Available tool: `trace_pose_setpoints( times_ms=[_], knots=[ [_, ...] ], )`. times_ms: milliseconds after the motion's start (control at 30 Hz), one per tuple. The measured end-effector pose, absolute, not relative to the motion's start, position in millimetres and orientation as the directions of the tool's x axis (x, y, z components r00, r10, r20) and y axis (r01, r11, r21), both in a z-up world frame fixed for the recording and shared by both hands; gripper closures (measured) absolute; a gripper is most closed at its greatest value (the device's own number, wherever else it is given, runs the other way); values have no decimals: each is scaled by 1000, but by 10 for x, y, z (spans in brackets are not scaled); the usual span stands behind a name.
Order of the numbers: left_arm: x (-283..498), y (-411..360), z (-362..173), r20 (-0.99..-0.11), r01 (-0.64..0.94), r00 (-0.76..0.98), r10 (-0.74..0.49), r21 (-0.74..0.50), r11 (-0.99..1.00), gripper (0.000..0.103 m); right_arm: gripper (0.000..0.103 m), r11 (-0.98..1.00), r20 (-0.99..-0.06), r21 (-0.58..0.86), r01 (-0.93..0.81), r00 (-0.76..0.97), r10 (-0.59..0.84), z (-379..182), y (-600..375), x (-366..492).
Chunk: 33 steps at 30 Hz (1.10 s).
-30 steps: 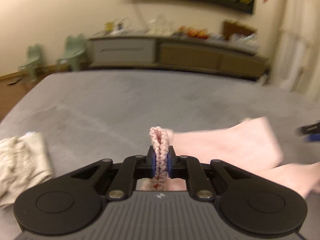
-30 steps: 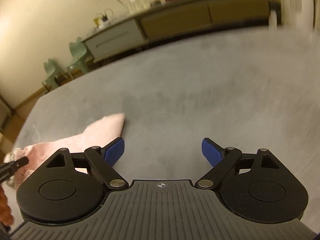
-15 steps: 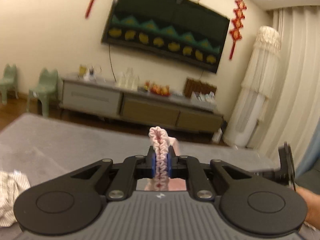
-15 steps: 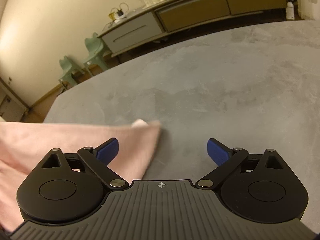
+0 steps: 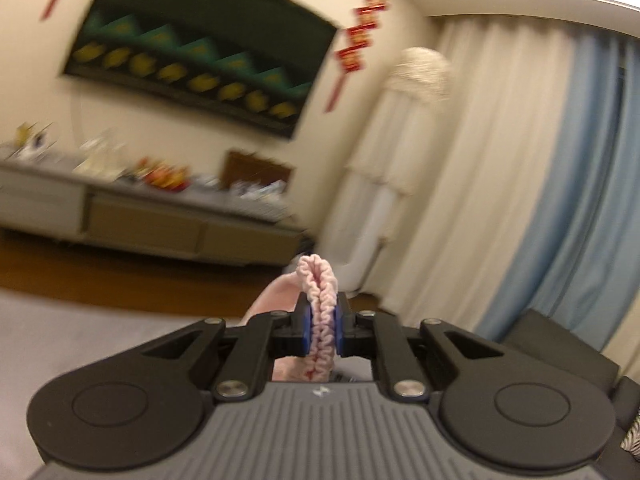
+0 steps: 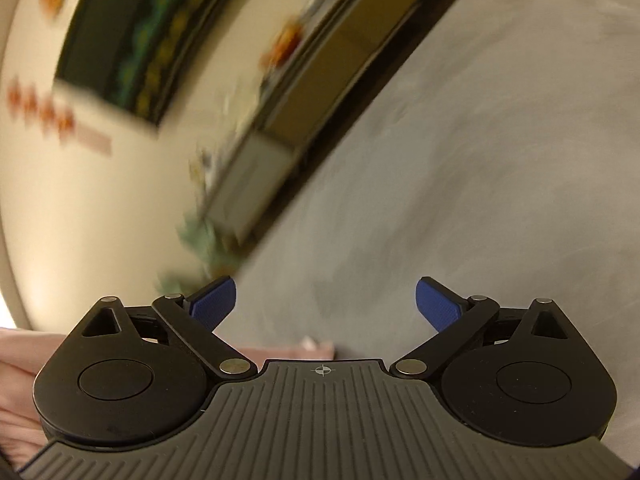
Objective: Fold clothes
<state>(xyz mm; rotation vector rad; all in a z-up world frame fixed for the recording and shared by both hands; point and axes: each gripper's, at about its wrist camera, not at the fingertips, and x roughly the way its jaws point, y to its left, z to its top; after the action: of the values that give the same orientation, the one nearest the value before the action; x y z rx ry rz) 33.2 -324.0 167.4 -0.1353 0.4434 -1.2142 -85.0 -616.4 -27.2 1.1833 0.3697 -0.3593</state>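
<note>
Two grippers: left gripper (image 5: 321, 322) clamped on pink waistband (image 5: 319, 300), right gripper (image 6: 325, 305) wide over bare grey surface (image 6: 480, 160)

A dark wall panel (image 5: 192, 68) hangs above a long sideboard (image 5: 140, 216).

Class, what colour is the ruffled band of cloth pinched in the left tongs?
Pale pink. The ruffled band shows best in the left wrist view.

My right gripper (image 6: 325, 300) stood wide, nothing between its blue pads (image 6: 214, 300); pink cloth (image 6: 24, 360) lower left; grey surface (image 6: 500, 140) tilted right.
</note>
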Motion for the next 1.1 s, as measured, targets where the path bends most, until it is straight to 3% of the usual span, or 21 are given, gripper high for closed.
trace_pose_setpoints(
  times_ms=[200, 333, 467, 667, 767, 833, 867, 933, 1100],
  knots=[
    [148, -3651, 2359, -199, 865, 340, -919, -318, 389, 92, 4, 264, -412, 820, 508, 844, -343, -2, -6659, -1415],
    [417, -3368, 2349, -212, 808, 441, -872, -330, 488, 92, 4, 297, -366, 824, 482, 854, -371, 180, -6696, -1521],
    [897, -2789, 1733, -349, 690, 540, -766, -339, 640, 88, 2, 372, -379, 793, 483, 868, -321, 256, -6657, -1397],
    [1700, -2240, -135, -725, 503, 478, -496, -237, 831, 79, 2, 460, -491, 718, 522, 849, -196, 123, -6484, -1009],
    [1761, -2085, -557, -724, 494, 466, -509, -265, 828, 77, 2, 542, -563, 641, 543, 813, -149, 12, -6318, -738],
    [1773, -2114, -554, -713, 512, 468, -522, -263, 818, 77, 2, 636, -613, 554, 537, 780, -125, -85, -6157, -501],
    [1776, -2126, -548, -705, 525, 472, -529, -257, 812, 72, 2, 685, -638, 504, 527, 761, -116, -137, -6072, -376],
    [1764, -2140, -528, -677, 569, 494, -545, -222, 792, 67, 2, 785, -685, 373, 494, 718, -126, -266, -5879, -143],
    [1780, -2264, -719, -709, 611, 506, -491, -107, 784, 67, 6, 926, -753, 43, 376, 621, -217, -654, -5539, 298]
  ],
)
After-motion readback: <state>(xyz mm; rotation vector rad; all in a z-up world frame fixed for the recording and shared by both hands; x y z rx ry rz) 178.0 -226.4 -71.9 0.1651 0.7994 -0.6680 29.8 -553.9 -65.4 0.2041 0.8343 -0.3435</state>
